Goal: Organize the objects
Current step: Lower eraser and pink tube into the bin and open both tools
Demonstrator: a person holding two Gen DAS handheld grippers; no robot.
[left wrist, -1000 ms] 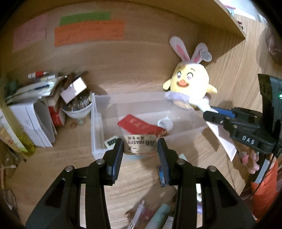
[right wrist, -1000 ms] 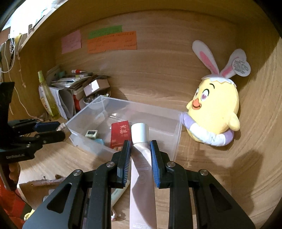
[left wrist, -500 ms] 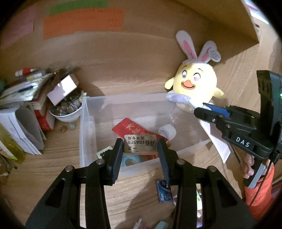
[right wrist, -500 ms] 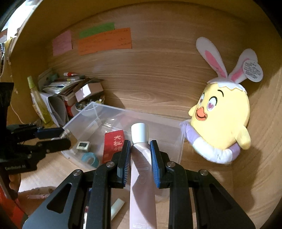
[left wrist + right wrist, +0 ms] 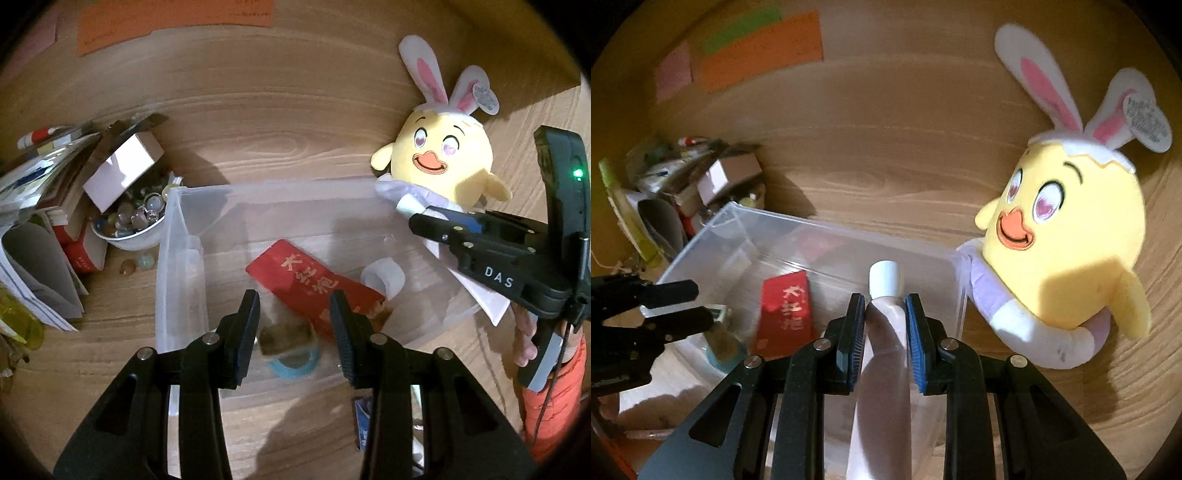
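A clear plastic bin (image 5: 177, 236) (image 5: 820, 225) stands on the wooden desk. Inside lie a red packet (image 5: 314, 284) (image 5: 785, 314), a white roll (image 5: 382, 277) and a blue tape roll (image 5: 291, 363). My left gripper (image 5: 293, 314) (image 5: 690, 306) hangs over the bin's near side, open, with no object between its pads. The tan eraser (image 5: 284, 336) (image 5: 718, 341) is a blur below the fingertips, on top of the blue roll. My right gripper (image 5: 884, 314) (image 5: 417, 221) is shut on a pale pink tube (image 5: 882, 332) with a white cap, over the bin's right end.
A yellow bunny-eared plush (image 5: 439, 162) (image 5: 1067, 236) leans against the bin's right end. A white bowl of marbles (image 5: 125, 221), a small box (image 5: 123, 170) and stacked books and papers (image 5: 37, 206) crowd the left. Coloured notes (image 5: 761, 51) hang on the back wall.
Both grippers moved forward and down over the bin. The eraser left the left gripper's pads and dropped into the bin. The tube stays gripped in the right gripper.
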